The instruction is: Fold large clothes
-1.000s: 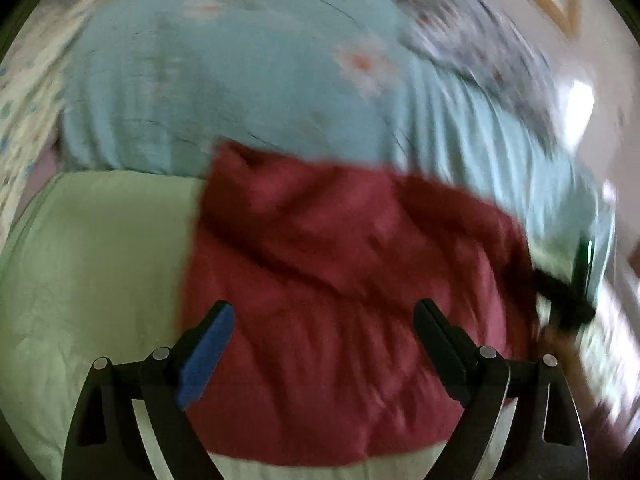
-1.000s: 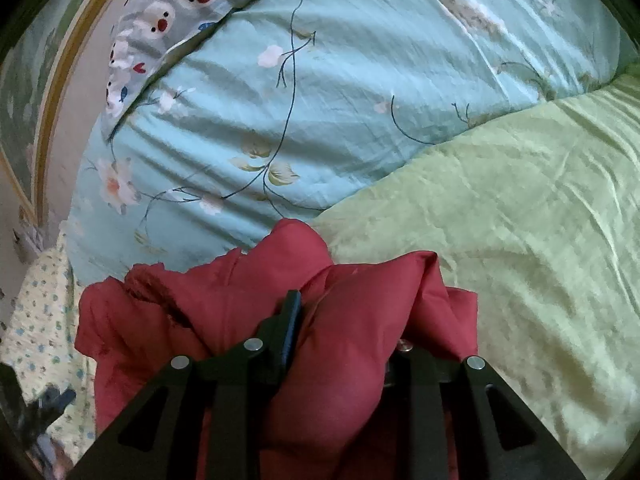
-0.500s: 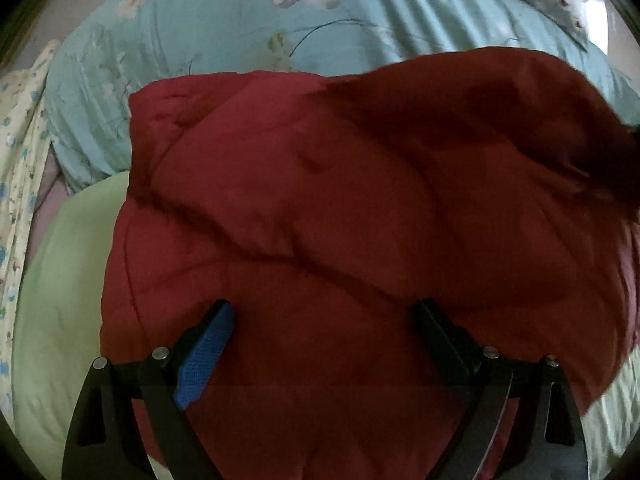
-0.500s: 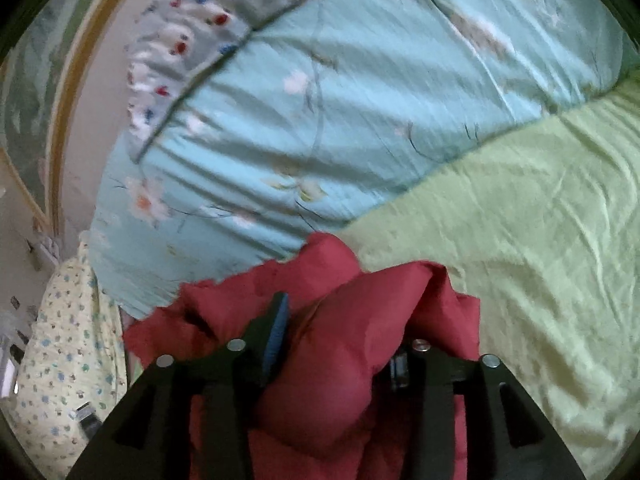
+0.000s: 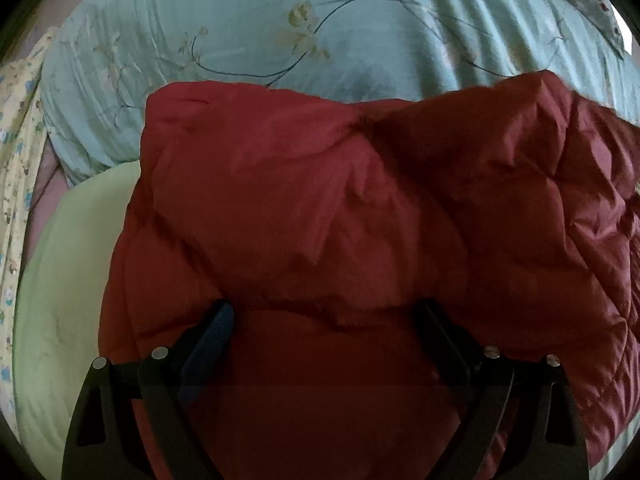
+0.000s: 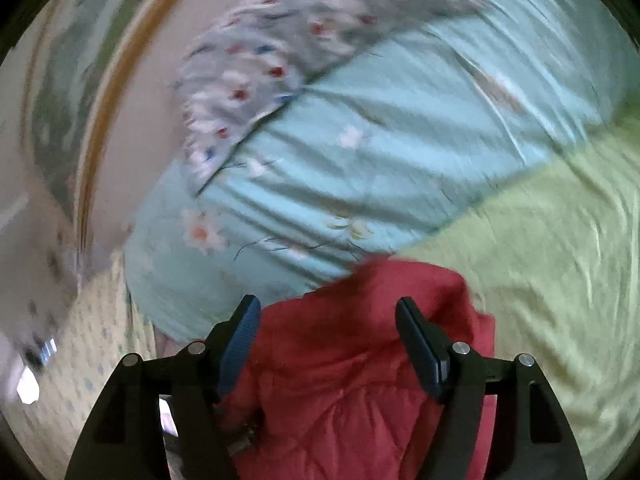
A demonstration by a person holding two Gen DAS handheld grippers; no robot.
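Surface: a bed with a pale green sheet (image 6: 560, 280), creased, filling the near right of the right wrist view and showing as a strip at the near left of the left wrist view (image 5: 64, 300). Beyond it, a bulky light-blue quilt (image 5: 360, 32) printed with flowers and thin dark stems. On the far side of the quilt, a grey pillow (image 6: 280, 60) with small red and blue marks. At the left edge of the bed, a cream fabric (image 5: 20, 140) with small blue and green dots. Behind the bed, a plain wall carries a gold-edged frame (image 6: 104, 140); its detail is blurred.

Jacket (image 5: 340, 220): dark red, quilted, lying folded on the green sheet with its far edge up against the blue quilt. One layer lies doubled over the lower one.

Left gripper (image 5: 324, 316): jaws wide apart, over the jacket. Whether the fingers touch the cloth, cannot tell; nothing is pinched.

Right gripper (image 6: 328, 320): jaws have just been opening and stand well apart. A red hump of jacket (image 6: 360, 360) lies between the fingers, clear of the right pad and at most brushing the left.
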